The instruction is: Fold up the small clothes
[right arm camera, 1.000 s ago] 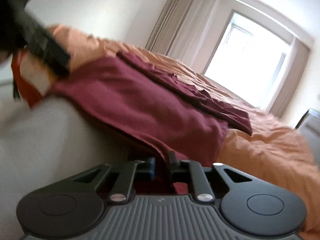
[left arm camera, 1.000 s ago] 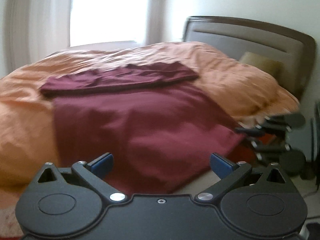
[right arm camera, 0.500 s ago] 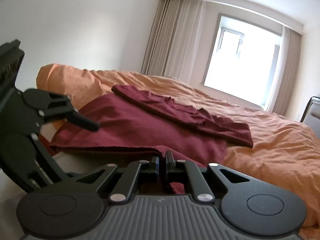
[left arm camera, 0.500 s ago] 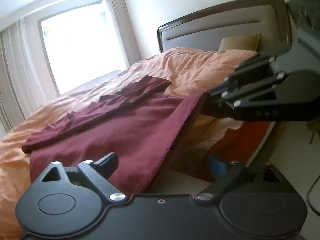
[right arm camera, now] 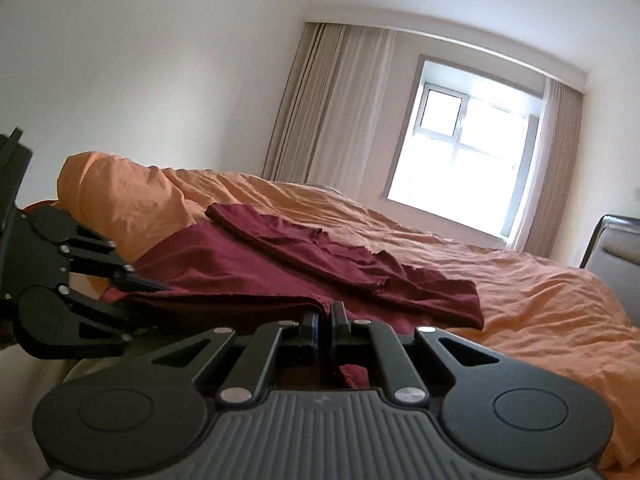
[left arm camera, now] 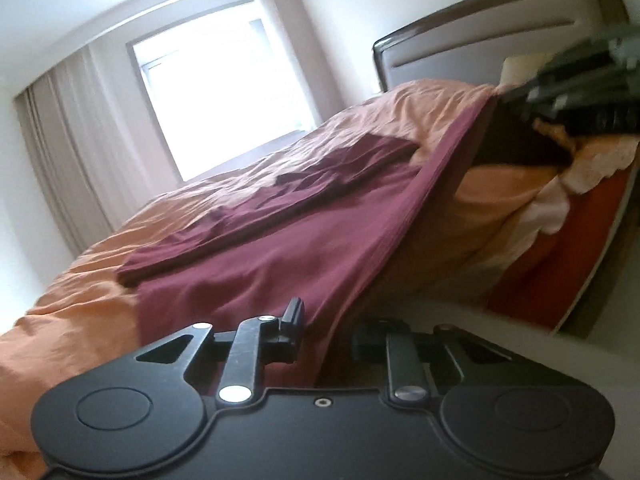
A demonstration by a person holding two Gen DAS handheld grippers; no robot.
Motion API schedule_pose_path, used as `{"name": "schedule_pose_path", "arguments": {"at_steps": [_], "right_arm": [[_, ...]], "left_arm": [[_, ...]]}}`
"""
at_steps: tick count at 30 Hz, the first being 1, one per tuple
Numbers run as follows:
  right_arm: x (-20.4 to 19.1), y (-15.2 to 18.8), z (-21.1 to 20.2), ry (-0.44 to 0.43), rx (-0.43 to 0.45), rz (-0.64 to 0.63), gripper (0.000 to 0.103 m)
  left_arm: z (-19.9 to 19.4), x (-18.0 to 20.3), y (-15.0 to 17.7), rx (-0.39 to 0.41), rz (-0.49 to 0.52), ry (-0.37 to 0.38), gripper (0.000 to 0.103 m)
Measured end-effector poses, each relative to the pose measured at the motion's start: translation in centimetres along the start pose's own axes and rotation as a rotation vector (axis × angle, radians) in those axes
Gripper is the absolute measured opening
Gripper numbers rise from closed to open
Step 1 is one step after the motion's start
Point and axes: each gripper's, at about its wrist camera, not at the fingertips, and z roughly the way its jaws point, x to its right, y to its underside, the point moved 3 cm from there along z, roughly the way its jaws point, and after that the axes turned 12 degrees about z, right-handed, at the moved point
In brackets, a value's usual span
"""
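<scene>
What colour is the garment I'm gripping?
Plain dark maroon garment, no pattern; clearest in the right wrist view, against the orange duvet.

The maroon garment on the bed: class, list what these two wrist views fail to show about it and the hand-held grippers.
- Left wrist view: whether the left hand-held gripper pinches the maroon garment; cloth drapes over the gap and hides the right finger.
- Left wrist view: the right hand-held gripper, motion-blurred at the frame edge, so its hold is unreadable.
- Right wrist view: the garment's near hem, hidden behind the right hand-held gripper's body.
- Both views: the garment type.
</scene>
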Motion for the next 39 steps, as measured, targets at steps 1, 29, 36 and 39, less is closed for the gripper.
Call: {"name": "schedule_pose_path", "arguments": {"at_steps": [1,29,36,39], "right_arm": [[0.0,-0.1,-0.1,0.006,0.006,-0.003,0.007],[-0.8,3.2,-0.5,0.138,-0.015,-0.093,0.006],[-1.8,3.6,-2.4,0.22,0.065,-0.193,0.006],[-1.9,3.4,-3.6,0.236,0.097,-0.207,0.006]], "left_arm": [[-0.2,-0.3,0.6,-0.013,0.009,-0.015,0.022],[-4.3,-4.8,4.3,-0.035,0.044,-0.223,0.006],[-7.2,-5.5,2.6,0.085,-0.056,-0.269,0.005],[-8.7,-5.4,2.0,0.121,-0.065,-0.272,0.005]]}}
